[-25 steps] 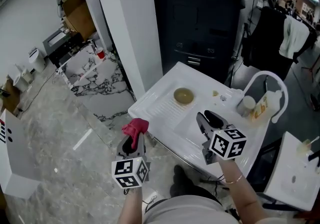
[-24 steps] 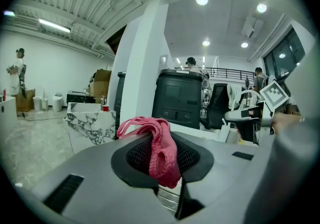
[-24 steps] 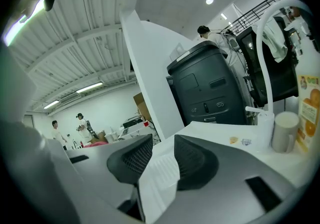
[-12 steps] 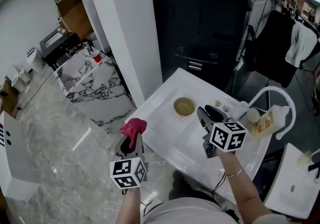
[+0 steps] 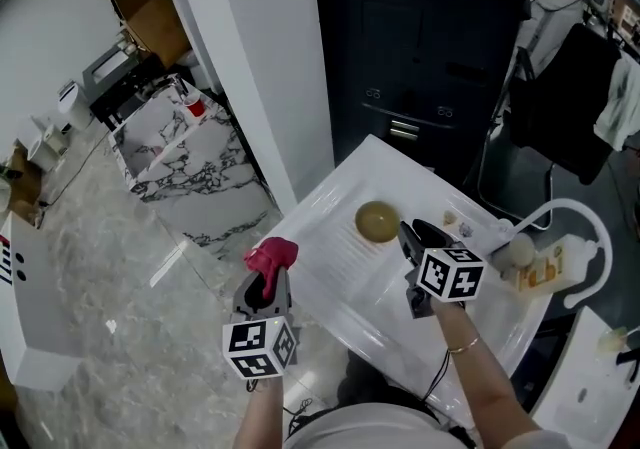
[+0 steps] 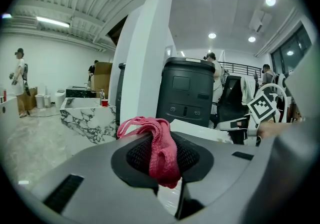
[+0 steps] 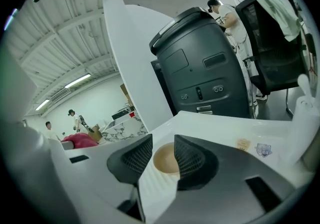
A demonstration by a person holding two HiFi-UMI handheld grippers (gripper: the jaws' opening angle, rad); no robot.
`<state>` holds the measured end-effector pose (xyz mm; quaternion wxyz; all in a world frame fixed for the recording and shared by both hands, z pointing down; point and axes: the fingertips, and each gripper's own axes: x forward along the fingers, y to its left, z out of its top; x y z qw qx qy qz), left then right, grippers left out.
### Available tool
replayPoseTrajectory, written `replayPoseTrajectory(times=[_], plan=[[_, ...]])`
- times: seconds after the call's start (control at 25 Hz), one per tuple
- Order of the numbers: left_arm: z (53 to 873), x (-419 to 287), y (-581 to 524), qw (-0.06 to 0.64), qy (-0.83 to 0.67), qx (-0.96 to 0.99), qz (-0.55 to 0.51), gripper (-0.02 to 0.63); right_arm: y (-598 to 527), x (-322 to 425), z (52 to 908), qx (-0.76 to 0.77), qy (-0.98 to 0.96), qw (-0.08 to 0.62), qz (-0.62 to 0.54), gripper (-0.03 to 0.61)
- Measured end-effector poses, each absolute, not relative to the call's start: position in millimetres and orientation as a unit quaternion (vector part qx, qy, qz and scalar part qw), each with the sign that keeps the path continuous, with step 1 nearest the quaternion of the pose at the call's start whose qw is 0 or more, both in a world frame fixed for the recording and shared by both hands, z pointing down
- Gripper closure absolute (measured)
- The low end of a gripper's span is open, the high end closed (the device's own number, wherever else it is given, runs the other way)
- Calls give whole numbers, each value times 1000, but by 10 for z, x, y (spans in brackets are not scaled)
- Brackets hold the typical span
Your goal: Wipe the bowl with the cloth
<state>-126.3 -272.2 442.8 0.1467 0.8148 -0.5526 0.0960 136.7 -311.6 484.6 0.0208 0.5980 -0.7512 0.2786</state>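
A tan bowl (image 5: 378,221) sits on the ribbed drainboard of a white sink unit (image 5: 340,272). My right gripper (image 5: 413,237) hovers just right of it, open, with nothing between its jaws. In the right gripper view the bowl (image 7: 163,164) shows beyond the gap of the right gripper (image 7: 162,153). My left gripper (image 5: 264,285) is off the unit's left edge, over the floor, shut on a crumpled pink cloth (image 5: 271,257). The cloth (image 6: 160,144) bulges up out of the left gripper (image 6: 161,155).
A tall black cabinet (image 5: 425,57) and a white pillar (image 5: 250,57) stand behind the sink unit. A curved white faucet (image 5: 592,227), a bottle (image 5: 545,265) and a cup (image 5: 516,251) are at the right. A marble table (image 5: 190,152) stands at the far left.
The right gripper has come closer to the bowl. The left gripper keeps hold of the cloth in much the same place. The head view has shifted slightly.
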Motion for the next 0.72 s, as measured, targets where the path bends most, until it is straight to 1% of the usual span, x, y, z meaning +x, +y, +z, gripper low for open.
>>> replayPoseTrajectory(times=[0.72], plan=[[4779,-1166,-3056,175,-560,800,128,523,-3689,1480,5873,596,-715,62,359,446]])
